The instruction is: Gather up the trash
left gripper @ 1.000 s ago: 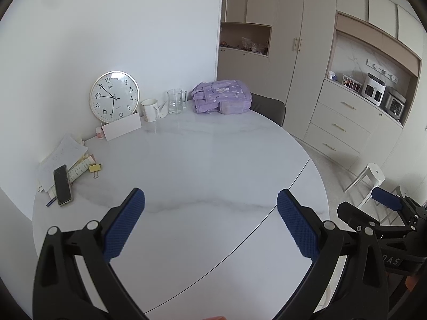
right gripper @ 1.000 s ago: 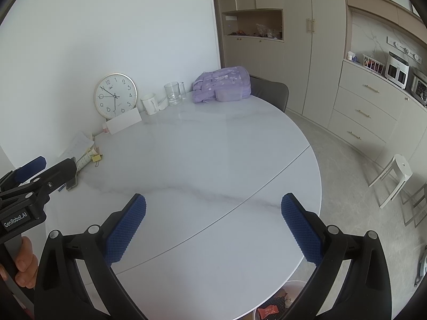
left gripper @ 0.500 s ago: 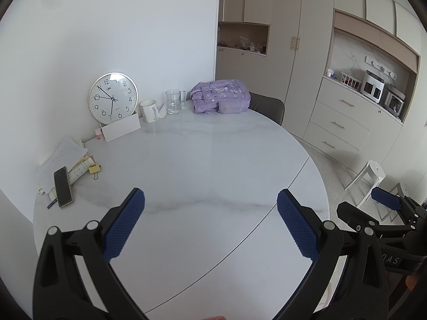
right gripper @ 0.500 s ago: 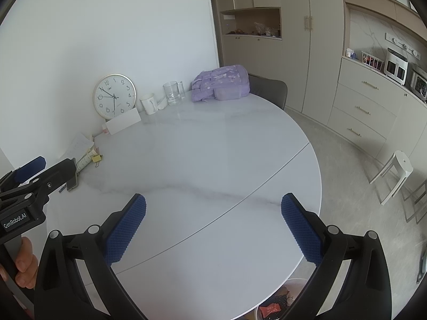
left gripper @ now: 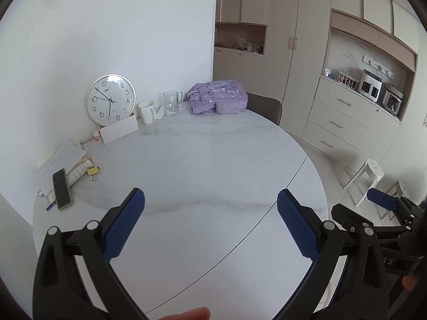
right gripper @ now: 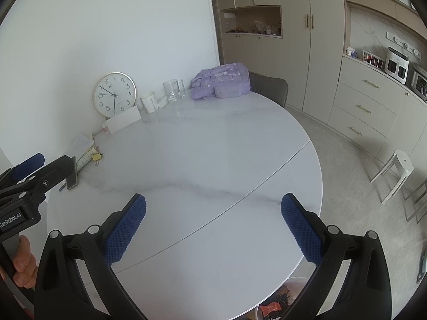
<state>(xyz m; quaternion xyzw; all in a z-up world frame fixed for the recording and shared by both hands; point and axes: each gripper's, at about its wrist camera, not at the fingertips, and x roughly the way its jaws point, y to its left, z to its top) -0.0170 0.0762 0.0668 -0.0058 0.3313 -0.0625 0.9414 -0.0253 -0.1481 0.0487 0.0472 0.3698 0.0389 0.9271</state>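
Observation:
My left gripper (left gripper: 210, 192) is open over the near half of a round white marble table (left gripper: 213, 157), with nothing between its blue pads. My right gripper (right gripper: 213, 196) is open too, above the table's (right gripper: 218, 144) near right part, and holds nothing. Just under the table's near edge, a pale trash bin (right gripper: 289, 285) shows behind the right finger. A red wrapper (right gripper: 271, 308) and dark scraps lie inside it. Each gripper appears at the edge of the other's view: the right gripper (left gripper: 381, 202), and the left gripper (right gripper: 29, 165) with a hand on its handle.
Along the wall stand a clock (left gripper: 110, 98), white card (left gripper: 120, 132), mug (left gripper: 146, 112), glass jug (left gripper: 172, 102) and purple backpack (left gripper: 217, 96). Papers (left gripper: 61, 157), a phone (left gripper: 62, 188) and a binder clip (left gripper: 93, 171) lie left. A grey chair (left gripper: 265, 106), white stool (left gripper: 369, 173) and cabinets stand beyond.
Both views have drifted slightly; the table items sit a little lower and the bin shows a bit more in the right wrist view. Both grippers stay open.

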